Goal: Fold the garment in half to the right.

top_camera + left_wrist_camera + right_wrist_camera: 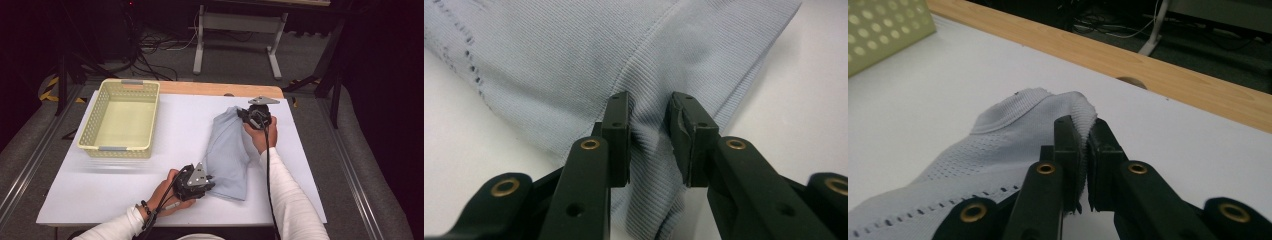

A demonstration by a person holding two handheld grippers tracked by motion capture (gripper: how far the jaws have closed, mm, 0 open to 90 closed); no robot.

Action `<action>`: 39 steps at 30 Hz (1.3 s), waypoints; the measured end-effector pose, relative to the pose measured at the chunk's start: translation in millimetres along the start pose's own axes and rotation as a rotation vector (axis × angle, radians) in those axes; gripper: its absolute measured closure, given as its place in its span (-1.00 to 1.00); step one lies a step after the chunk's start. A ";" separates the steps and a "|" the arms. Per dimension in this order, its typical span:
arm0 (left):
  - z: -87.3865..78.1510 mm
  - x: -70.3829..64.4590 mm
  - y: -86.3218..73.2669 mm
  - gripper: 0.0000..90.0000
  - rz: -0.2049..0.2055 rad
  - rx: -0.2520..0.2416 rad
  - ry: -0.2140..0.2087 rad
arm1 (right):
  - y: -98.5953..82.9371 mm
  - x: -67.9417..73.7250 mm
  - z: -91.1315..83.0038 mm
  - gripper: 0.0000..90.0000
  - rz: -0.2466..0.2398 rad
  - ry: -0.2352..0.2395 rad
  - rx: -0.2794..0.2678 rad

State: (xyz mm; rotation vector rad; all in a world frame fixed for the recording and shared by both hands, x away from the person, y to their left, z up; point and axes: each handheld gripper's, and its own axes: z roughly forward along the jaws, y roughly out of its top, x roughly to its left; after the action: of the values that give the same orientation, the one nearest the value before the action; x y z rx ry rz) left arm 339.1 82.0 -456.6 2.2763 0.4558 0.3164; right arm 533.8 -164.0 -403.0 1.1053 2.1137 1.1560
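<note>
A light blue-grey garment [227, 150] lies folded lengthwise on the white table [175, 120], right of centre. My left gripper [212, 182] is at its near left corner. In the left gripper view its jaws [649, 107] pinch a bunched ridge of the ribbed cloth [574, 60]. My right gripper [242, 114] is at the garment's far end. In the right gripper view it [1080, 125] is shut on the raised perforated edge of the cloth [998, 145], lifted slightly off the table.
A pale yellow perforated basket [92, 115] stands at the far left of the table, with nothing in it; its wall [878, 30] appears in the right gripper view. A wooden strip [220, 89] runs along the far edge. Cables and a metal stand lie on the floor beyond.
</note>
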 end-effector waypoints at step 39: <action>6.7 48.8 -1.0 -0.28 -0.292 0.051 -0.049 | -21.6 14.1 -25.4 0.77 -0.096 0.056 -0.058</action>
State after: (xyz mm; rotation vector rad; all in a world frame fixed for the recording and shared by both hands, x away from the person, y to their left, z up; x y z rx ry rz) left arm 385.5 98.7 -457.7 2.2223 0.7674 0.1015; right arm 498.7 -170.8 -408.6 0.9451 2.1367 1.2083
